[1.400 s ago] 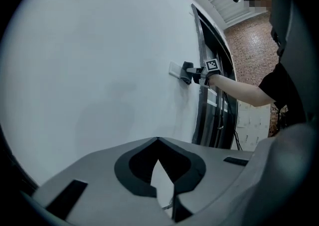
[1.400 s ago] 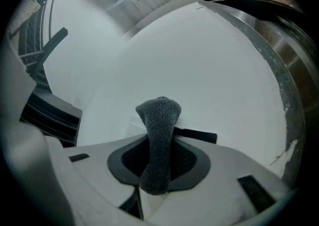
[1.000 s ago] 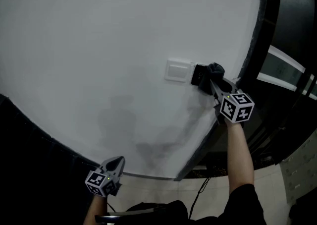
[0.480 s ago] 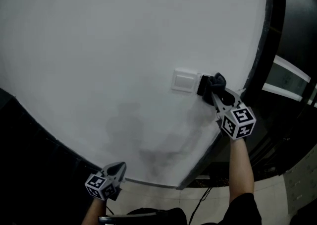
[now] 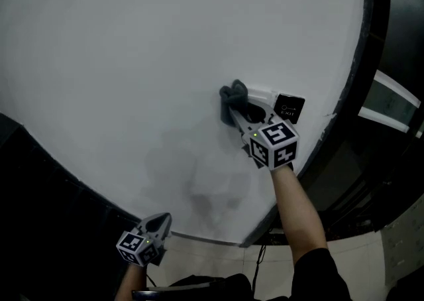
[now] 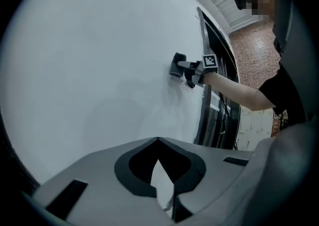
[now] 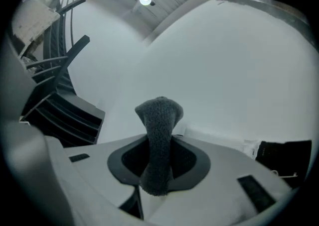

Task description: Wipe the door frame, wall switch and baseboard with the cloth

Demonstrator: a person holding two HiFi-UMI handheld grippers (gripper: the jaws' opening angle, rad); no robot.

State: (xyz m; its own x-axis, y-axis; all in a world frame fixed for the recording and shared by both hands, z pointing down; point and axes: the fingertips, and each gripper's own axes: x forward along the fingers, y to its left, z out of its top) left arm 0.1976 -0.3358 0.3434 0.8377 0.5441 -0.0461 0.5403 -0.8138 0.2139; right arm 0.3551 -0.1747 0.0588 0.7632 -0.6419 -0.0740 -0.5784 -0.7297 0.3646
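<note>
left gripper (image 5: pixel 159 221): hanging low by the bottom of the wall, jaws sitting together with nothing in them, well apart from the action

wall (image 5: pixel 132 61): plain white, taking up most of the head view, faint grey shadows showing on it

cloth (image 5: pixel 233 97): dark grey, fuzzy looking, bunched into a rounded lump; it's poking out past the jaw tips and pressing on the wall right at the left edge of the switch

right gripper (image 5: pixel 240 113): clamping down on the cloth, arm reaching up to it from below

wall switch (image 5: pixel 264 99): white plate, peeking out just right of the cloth, partly covered by the gripper

black plate (image 5: pixel 289 107): sitting just right of the switch

door frame (image 5: pixel 368 48): dark, running along the wall's right edge
</note>
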